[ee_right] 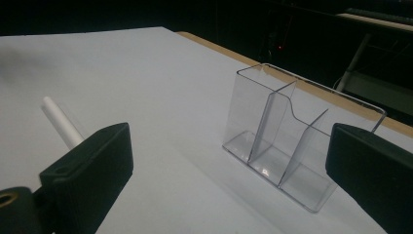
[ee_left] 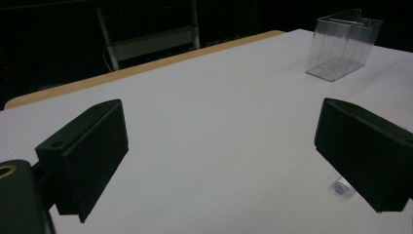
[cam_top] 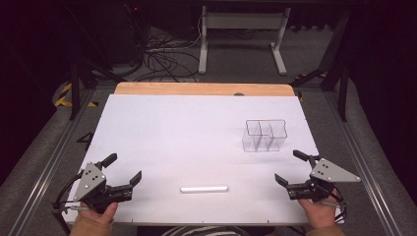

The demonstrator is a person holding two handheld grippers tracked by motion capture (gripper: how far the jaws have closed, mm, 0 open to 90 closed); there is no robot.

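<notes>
A white stick (cam_top: 204,189) lies flat near the table's front edge, between my two grippers; its end (ee_left: 340,186) peeks out beside the right jaw in the left gripper view, and its length (ee_right: 60,122) runs behind the left jaw in the right gripper view. A clear plastic organiser (cam_top: 264,135) with three compartments stands at the right middle, also seen as the organiser (ee_left: 343,45) and the organiser (ee_right: 297,136). My left gripper (cam_top: 125,169) rests open at the front left. My right gripper (cam_top: 289,168) is open at the front right. Nothing sits between either pair of jaws.
A white sheet (cam_top: 187,132) covers the table, with a wooden strip (cam_top: 204,89) along the far edge. Beyond the table stand a white metal frame (cam_top: 241,34) and a tangle of cables (cam_top: 164,59) on the floor.
</notes>
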